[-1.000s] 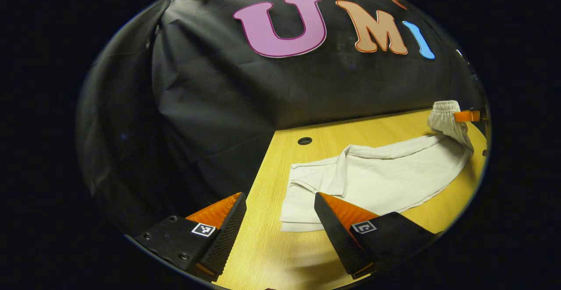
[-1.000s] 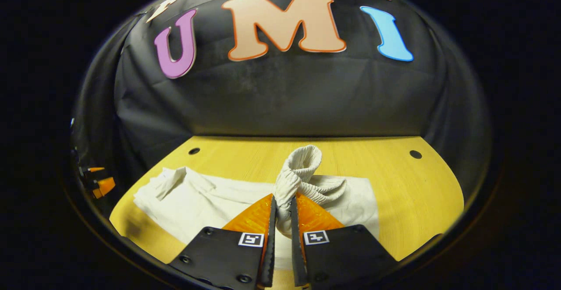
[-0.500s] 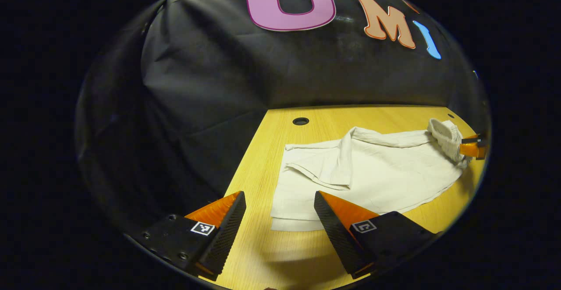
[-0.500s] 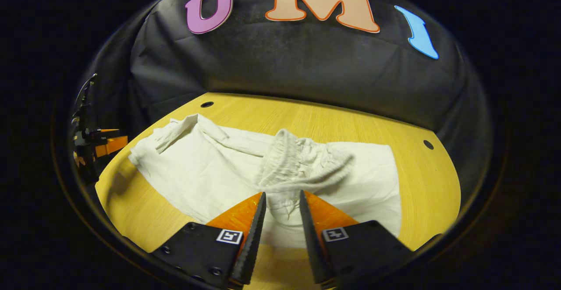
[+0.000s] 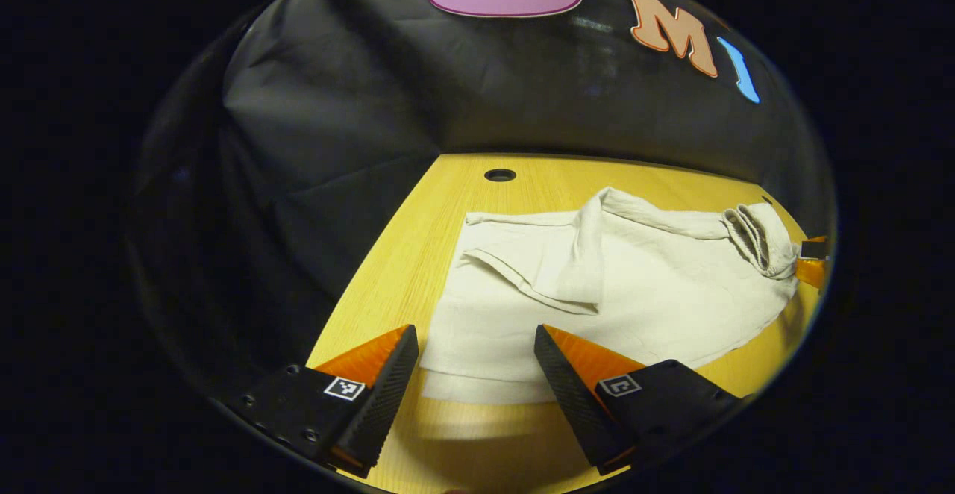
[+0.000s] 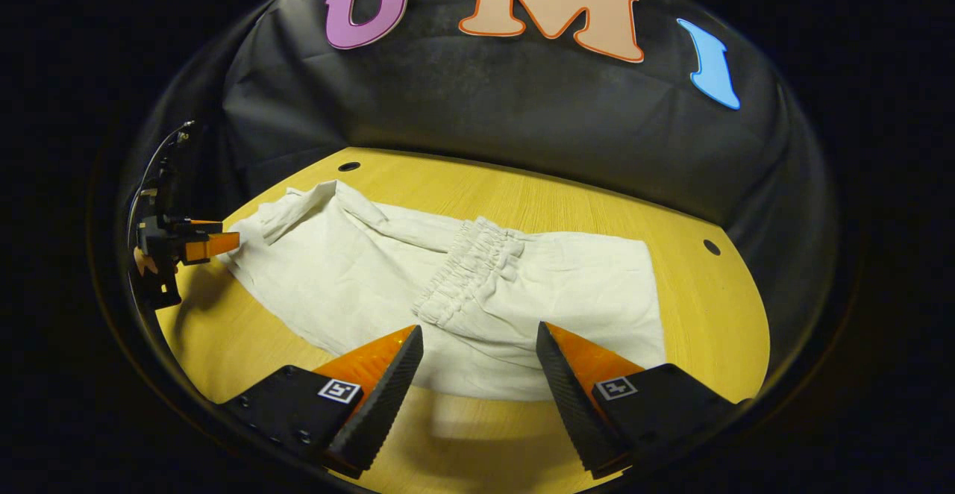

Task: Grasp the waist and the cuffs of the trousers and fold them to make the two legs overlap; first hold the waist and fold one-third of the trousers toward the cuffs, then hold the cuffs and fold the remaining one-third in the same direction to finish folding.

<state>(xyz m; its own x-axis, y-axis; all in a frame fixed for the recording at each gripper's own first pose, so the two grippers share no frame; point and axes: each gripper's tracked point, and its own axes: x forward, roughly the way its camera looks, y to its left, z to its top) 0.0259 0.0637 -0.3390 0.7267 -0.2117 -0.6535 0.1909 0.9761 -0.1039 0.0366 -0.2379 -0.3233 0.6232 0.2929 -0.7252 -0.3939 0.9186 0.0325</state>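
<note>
On the yellow wooden table (image 6: 716,307) the white trousers (image 6: 477,292) lie flat, waist (image 6: 466,270) folded over the legs. Both the left gripper (image 5: 476,371) and right gripper (image 6: 480,371) hover wide apart, holding nothing.

trousers (image 6: 477,292): 1
waistband (image 6: 466,270): 1
grippers: 2, left gripper (image 5: 475,345), right gripper (image 6: 479,345)
fingers per gripper: 2
table (image 6: 582,210): 1
table holes seen: 2, hole (image 6: 348,166), second hole (image 6: 712,247)

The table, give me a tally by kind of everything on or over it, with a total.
Trousers: 1
Grippers: 2, left gripper and right gripper, both with fingers apart
Holes in the table: 2
Total: 5
</note>
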